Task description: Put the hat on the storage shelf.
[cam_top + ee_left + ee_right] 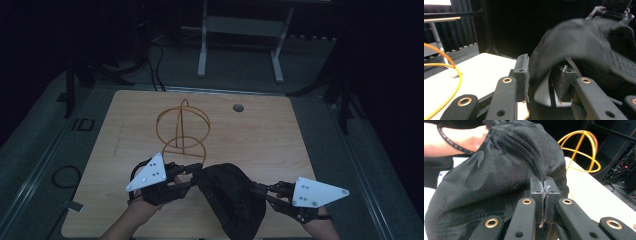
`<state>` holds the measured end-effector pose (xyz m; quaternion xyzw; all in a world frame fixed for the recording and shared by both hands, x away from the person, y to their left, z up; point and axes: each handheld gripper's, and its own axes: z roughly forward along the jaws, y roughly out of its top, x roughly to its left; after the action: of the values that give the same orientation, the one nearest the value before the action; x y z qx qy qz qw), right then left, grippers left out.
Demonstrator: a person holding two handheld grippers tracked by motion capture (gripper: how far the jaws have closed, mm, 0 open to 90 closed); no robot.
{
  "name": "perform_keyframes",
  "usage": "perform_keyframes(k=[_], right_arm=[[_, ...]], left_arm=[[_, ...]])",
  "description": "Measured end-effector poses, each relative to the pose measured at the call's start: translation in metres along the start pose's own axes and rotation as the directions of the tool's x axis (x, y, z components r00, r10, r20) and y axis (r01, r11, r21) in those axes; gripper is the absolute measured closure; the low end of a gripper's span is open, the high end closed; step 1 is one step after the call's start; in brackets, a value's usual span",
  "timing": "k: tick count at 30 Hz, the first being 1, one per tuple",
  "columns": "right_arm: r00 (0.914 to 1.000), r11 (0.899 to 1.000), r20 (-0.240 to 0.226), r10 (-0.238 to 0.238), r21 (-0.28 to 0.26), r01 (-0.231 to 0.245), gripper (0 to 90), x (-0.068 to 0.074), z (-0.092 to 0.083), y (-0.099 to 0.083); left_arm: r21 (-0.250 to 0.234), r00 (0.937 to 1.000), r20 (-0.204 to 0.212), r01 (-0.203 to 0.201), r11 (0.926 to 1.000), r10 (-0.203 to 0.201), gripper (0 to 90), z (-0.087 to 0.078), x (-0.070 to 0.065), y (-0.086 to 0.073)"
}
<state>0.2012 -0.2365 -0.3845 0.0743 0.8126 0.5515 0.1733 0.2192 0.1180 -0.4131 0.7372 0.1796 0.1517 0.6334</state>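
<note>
**Cap held between both grippers, stand not yet reached**

The counter (280,130), pale wood, carried a yellow wire stand (183,131) near its middle: a ring base with two crossed hoops rising into a dome. Nothing hung on it.

At the near edge, just in front of the stand, a black cap (231,197) of patterned fabric was held up between the two tools. The left hand-held gripper (192,177) gripped it on one side; in the left gripper view its jaws stood part-way apart with the cap's edge and a pale inner band pinched between them. The right hand-held gripper (260,191) was clenched on a fold of the cap's fabric, jaws nearly meeting, as the right gripper view showed.

Judgement: step in hand was carrying and spreading the cap, placement not begun. The next move likely called for lifting the cap forward over the dome, opening downward, keeping both grips until the crown seated, then letting go.
</note>
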Motion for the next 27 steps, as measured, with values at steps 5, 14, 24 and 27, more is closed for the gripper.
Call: perform_keyframes(k=[5,14,24,27], right_arm=[[0.9975,0.999,0.058,0.041,-0.025,-0.04,88.4,-0.006,-0.009,0.0],[0.9678,0.991,0.215,0.131,-0.057,-0.121,88.3,-0.025,-0.018,0.006],[0.9312,0.987,0.33,0.154,-0.087,-0.132,88.4,-0.056,-0.012,0.028],[0.9206,0.986,0.355,0.163,-0.092,-0.139,88.4,-0.067,-0.006,0.036]], left_arm=[[0.03,0.9985,-0.054,-0.009,0.9995,0.011,66.0,-0.012,0.003,-0.009],[0.082,0.9907,-0.136,0.013,0.9965,-0.002,66.0,-0.03,0.01,-0.035],[0.116,0.9798,-0.199,0.038,0.9926,-0.014,63.9,-0.047,0.015,-0.061],[0.115,0.9756,-0.218,0.052,0.992,-0.026,61.4,-0.052,0.017,-0.07]])
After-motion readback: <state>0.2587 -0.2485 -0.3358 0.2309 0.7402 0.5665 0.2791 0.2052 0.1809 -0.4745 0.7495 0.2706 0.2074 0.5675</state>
